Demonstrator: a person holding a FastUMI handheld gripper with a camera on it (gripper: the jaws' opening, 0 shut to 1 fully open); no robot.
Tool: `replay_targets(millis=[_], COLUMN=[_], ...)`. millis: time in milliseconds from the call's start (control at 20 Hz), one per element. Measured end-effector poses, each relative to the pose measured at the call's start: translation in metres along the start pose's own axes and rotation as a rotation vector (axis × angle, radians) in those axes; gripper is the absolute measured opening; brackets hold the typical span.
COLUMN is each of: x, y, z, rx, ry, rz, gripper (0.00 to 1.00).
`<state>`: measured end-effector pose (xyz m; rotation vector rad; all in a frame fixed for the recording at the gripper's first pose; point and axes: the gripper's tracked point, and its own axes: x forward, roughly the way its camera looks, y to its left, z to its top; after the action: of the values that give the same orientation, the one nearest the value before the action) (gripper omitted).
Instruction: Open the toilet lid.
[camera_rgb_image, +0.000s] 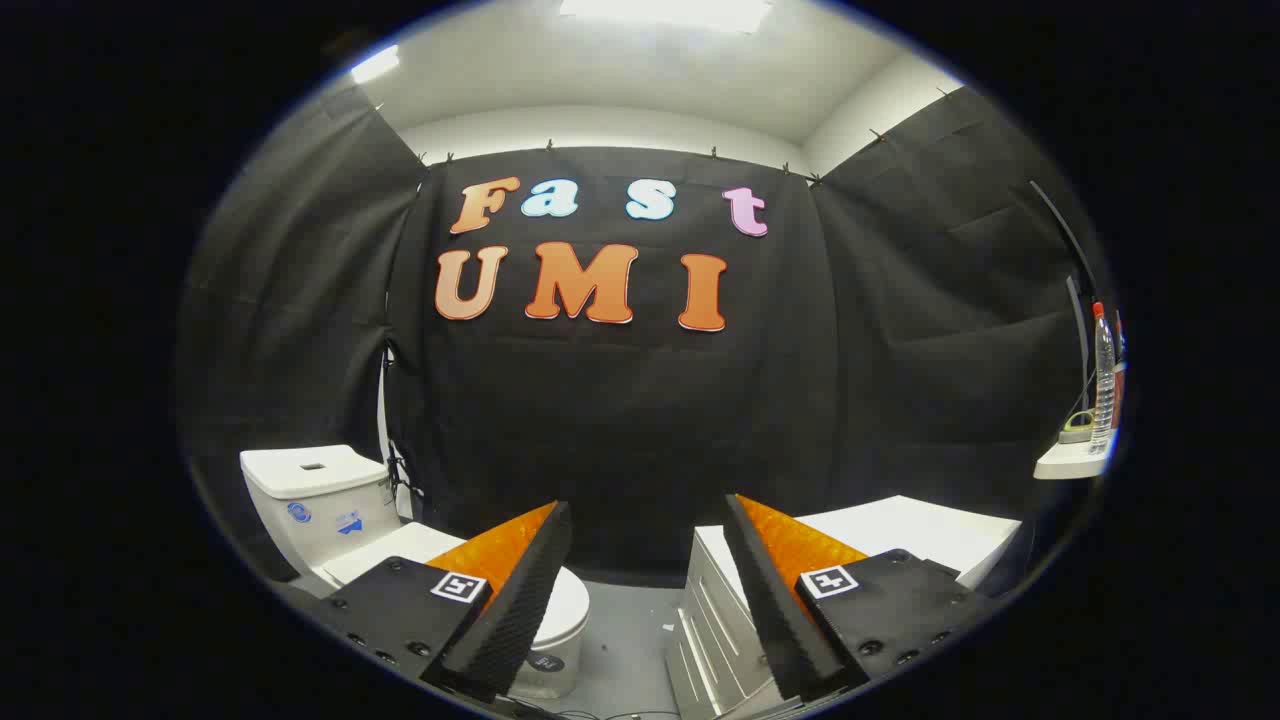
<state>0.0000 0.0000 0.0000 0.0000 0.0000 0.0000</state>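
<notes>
While the gripper (648, 510) gapes empty: one toilet (330, 500), lid (570, 605) down, one cabinet (900, 540), one bottle (1102, 375).

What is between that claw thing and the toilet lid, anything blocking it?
Nothing visible blocks it. The gripper is open and holds nothing. The closed lid lies below and just beyond the left finger, which hides part of it. The white cabinet stands off to the right, across a strip of floor.

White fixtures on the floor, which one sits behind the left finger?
The toilet, lid closed, with its tank against the black cloth. The white cabinet is behind the right finger instead. The gripper is open, holding nothing.
</notes>
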Motion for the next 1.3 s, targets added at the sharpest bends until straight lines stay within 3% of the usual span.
replay_targets(millis=[950,1300], x=[-0.002,-0.03], y=[-0.002,-0.005], z=[0.006,0.01], rx=[0.032,-0.005], ry=[-0.009,-0.017], rz=[0.002,0.011], gripper=[0.98,0.98])
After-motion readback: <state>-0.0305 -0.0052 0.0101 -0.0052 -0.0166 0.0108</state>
